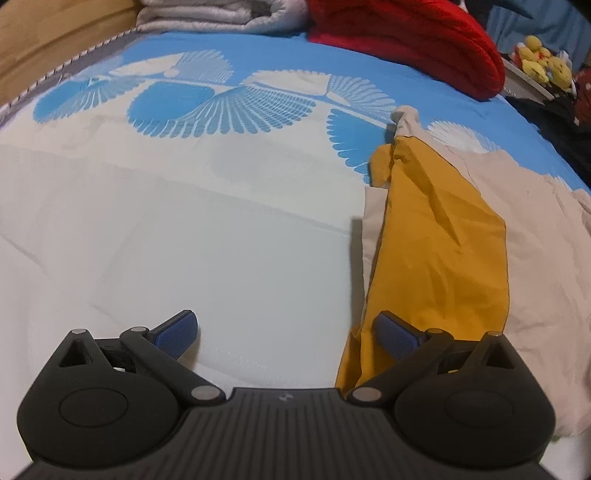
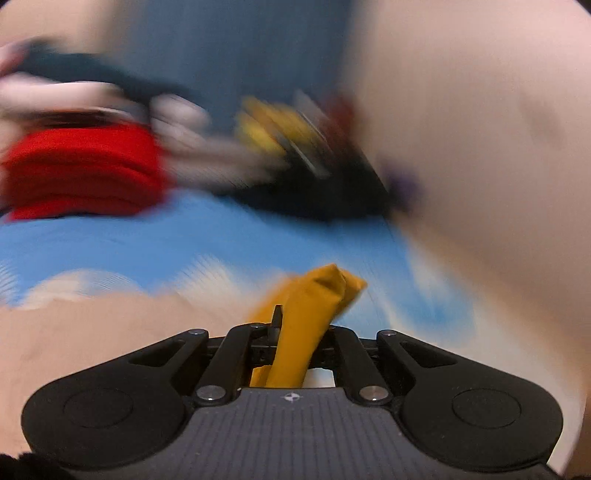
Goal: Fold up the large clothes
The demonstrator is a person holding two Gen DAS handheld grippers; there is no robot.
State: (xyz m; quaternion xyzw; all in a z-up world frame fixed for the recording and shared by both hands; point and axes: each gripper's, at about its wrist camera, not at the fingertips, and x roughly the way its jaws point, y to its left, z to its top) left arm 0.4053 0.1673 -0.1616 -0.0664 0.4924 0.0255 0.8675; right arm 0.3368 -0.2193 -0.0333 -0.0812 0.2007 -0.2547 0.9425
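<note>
A: Left wrist view first. Nearest the lens is the black left gripper [image 1: 286,334], its blue ribbed pads [image 1: 397,338] wide apart and closed on nothing. The mustard-yellow cloth garment [image 1: 439,236] hangs as a twisted band from upper right down past the right-hand pad, draped against it but not pinched. Beneath it lies a cream fabric sheet [image 1: 535,258] on the blue-and-white patterned bedspread [image 1: 221,96].

B: And behind?

A: A folded red knitted blanket [image 1: 406,40], a grey-white quilt [image 1: 207,14], and yellow plush toys [image 1: 543,62] at the far right edge.

B: Right wrist view?

A: Closest is the black right gripper [image 2: 299,332], its jaws drawn together and clamped on a bunched end of the same garment [image 2: 306,306]. Everything beyond is smeared by motion blur; only the red blanket [image 2: 85,170] and blue bedspread [image 2: 184,236] read clearly.

B: So what could go wrong?

A: My judgement: the cloth is held at one bunched point only, so a fast swing may slip it free or twist it further. The open left pads could also snag the hanging band, or seize the cream sheet along with it, spoiling the fold.
</note>
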